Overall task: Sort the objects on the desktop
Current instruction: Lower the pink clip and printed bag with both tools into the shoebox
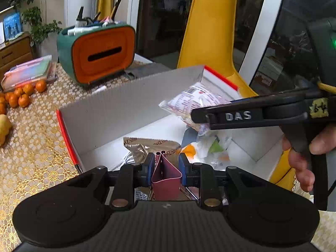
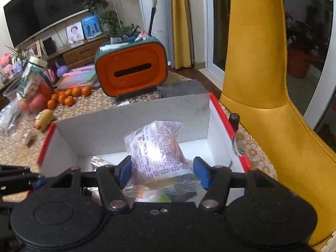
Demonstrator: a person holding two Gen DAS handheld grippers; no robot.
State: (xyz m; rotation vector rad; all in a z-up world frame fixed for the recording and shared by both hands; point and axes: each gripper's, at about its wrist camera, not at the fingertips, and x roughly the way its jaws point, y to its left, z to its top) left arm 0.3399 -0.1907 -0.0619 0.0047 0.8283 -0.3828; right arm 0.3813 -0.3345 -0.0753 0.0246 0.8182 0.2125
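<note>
A white cardboard box with red edges stands open on the lace tablecloth. Low in the left wrist view, my left gripper is shut on a folded maroon strip, just over the box's near side. My right gripper is shut on a white packet with purple print and holds it above the box's inside. A gold-brown packet, a white cable and several wrappers lie on the box floor.
Behind the box stands an orange-and-green organiser with pens and a brush. Tangerines, notebooks and a jar sit left. A yellow chair and a small dark bottle are right of the box.
</note>
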